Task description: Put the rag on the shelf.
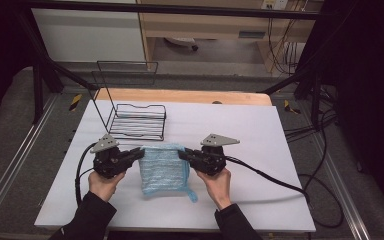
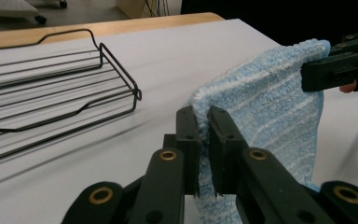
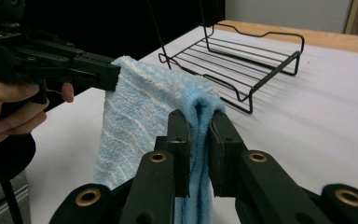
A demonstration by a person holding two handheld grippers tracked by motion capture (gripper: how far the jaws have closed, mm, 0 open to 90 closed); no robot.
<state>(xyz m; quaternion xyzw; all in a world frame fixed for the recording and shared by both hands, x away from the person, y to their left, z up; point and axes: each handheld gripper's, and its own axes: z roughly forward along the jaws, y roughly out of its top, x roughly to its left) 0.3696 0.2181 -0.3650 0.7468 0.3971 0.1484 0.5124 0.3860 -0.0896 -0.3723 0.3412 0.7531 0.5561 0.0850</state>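
While both tools grip it — towel (image 1: 163,167) hangs | top edge left-right

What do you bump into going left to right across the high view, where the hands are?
Left gripper → blue towel → right gripper, each gripper shut on a top corner of the towel.

Blue towel (image 2: 270,107) pinched in left hand-held gripper (image 2: 204,126), wire rack (image 2: 60,88) beside.
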